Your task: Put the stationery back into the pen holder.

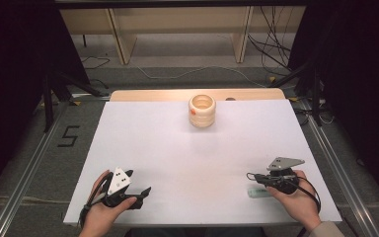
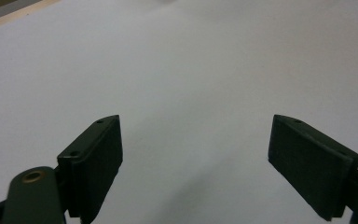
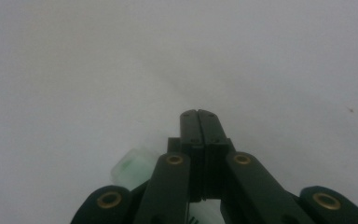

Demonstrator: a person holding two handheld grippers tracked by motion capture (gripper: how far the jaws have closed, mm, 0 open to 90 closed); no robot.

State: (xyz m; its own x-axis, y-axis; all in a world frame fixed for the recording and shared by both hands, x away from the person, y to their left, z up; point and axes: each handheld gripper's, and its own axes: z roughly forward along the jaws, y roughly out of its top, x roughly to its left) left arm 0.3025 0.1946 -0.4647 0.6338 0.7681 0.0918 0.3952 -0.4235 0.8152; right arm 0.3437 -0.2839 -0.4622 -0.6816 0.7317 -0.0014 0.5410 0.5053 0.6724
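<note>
White covers the counter (image 1: 177, 148) in the high view, where a stack of pale wooden rings (image 1: 202, 110) stands near the far edge, a little right of centre. The left gripper (image 1: 128, 190) rests by the near left corner in a hand (image 1: 101, 210). The right gripper (image 1: 271, 180) sits near the near right corner, beside a small pale green object (image 1: 257, 192) lying on the counter.

From the left gripper view, the black fingers (image 2: 95, 163) stand wide apart over bare white surface, holding nothing.

From the right gripper view, the fingers (image 3: 198, 126) are pressed together with nothing between them, and the pale green object (image 3: 133, 169) lies just under them, to their left.
</note>
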